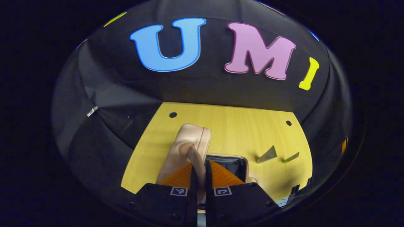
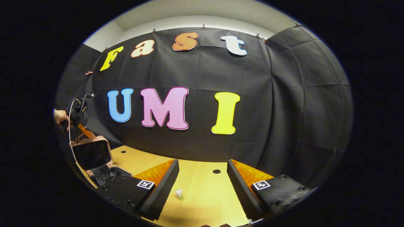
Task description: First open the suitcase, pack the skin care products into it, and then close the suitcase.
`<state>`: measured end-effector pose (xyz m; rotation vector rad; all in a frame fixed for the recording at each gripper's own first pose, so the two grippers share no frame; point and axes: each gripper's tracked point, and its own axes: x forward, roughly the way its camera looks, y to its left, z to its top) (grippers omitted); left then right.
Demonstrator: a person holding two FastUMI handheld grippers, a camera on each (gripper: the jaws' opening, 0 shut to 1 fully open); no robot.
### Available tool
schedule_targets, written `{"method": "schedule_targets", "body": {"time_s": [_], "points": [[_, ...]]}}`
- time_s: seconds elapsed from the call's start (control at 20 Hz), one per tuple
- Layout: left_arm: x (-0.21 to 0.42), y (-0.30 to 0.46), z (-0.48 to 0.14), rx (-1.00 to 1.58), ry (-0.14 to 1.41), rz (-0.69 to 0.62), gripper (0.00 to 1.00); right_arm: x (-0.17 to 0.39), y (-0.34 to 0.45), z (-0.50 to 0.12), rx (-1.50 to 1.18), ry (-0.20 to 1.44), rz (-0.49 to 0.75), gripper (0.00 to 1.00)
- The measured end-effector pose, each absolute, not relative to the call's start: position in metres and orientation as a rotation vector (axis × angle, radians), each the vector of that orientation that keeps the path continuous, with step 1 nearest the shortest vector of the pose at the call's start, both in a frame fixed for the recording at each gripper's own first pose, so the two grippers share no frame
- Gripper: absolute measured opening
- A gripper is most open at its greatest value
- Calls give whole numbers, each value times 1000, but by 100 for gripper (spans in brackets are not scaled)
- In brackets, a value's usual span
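Note:
A small beige suitcase [image 1: 184, 148] stands on the wooden table with its lid raised, and its dark lining [image 1: 228, 167] shows inside. My left gripper [image 1: 200, 179] is shut on the lid's beige handle [image 1: 194, 157]. Two slim skin care tubes [image 1: 266, 155] [image 1: 291, 157] lie on the table to the right of the case. In the right gripper view the open suitcase [image 2: 91, 154] is far left, with the left gripper [image 2: 77, 121] and a hand above its lid. My right gripper [image 2: 202, 164] hangs open above the table, and a small pale tube [image 2: 179, 194] stands between its fingers' lines, untouched.
The yellow wooden table [image 1: 240, 126] has small dark holes [image 1: 173, 114] [image 2: 216, 171] near its back edge. Black cloth walls close the booth behind and at both sides. Cables run from the left gripper past the suitcase lid.

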<state>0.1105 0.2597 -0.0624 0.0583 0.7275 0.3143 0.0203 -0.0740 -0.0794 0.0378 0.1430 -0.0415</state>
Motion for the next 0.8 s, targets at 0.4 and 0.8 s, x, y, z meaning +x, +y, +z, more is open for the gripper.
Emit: {"method": "schedule_targets", "body": {"time_s": [0.4,0.8], "points": [[102,491,-118,133,842,420,13,48,54,-71,50,175,-61,96],[90,580,-263,47,1074,341,13,66,108,-80,48,255,-132,96]]}}
